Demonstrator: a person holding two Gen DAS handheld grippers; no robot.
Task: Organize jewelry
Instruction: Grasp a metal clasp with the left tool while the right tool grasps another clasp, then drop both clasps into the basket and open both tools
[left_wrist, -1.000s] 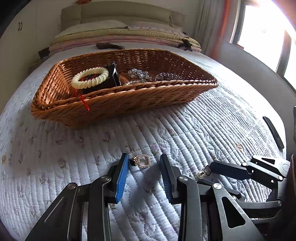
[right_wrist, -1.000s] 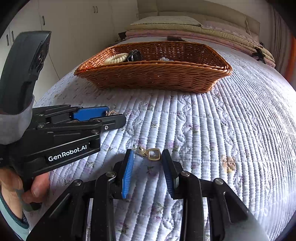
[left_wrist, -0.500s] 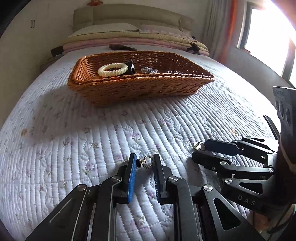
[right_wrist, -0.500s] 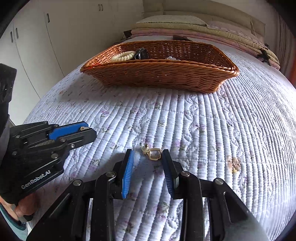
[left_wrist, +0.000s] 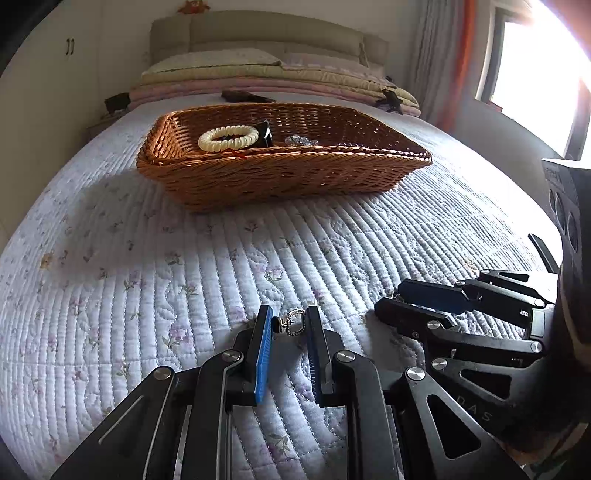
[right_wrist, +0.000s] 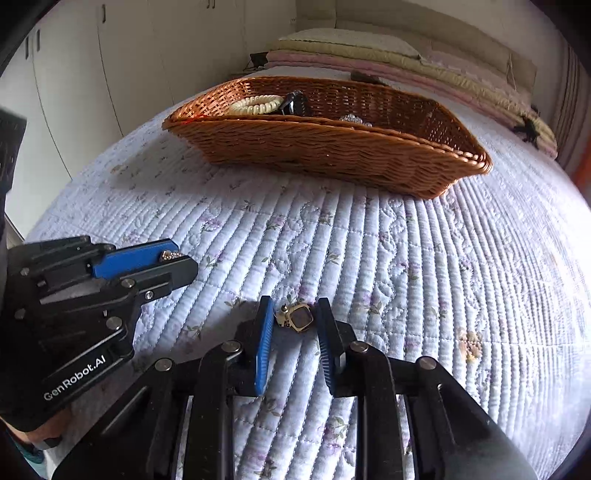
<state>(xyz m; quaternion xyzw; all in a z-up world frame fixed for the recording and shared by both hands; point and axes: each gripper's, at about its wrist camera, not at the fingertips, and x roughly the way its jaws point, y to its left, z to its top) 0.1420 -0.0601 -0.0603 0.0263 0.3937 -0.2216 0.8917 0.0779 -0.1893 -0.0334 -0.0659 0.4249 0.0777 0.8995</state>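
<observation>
My left gripper (left_wrist: 289, 325) is shut on a small silver earring (left_wrist: 293, 322), held at the fingertips just above the quilt. It also shows in the right wrist view (right_wrist: 177, 258) at the left. My right gripper (right_wrist: 294, 320) is shut on a gold square earring (right_wrist: 298, 319) with a dark stone. It shows in the left wrist view (left_wrist: 395, 299) at the right. A wicker basket (left_wrist: 280, 177) stands farther up the bed and holds a cream beaded bracelet (left_wrist: 228, 137), a black item (left_wrist: 265, 134) and sparkly pieces (left_wrist: 299, 140). The basket is also in the right wrist view (right_wrist: 332, 147).
The quilted floral bedspread (left_wrist: 147, 277) covers the whole bed. Folded blankets and pillows (left_wrist: 266, 79) lie by the headboard. White wardrobes (right_wrist: 92, 74) stand at the left, a bright window (left_wrist: 546, 74) at the right. A dark flat object (left_wrist: 543, 253) lies near the right edge.
Both grippers have closed on their earrings and pulled back from the basket, which now looks farther away. The left jaws narrowed most, from wide open to pinching the silver earring.
</observation>
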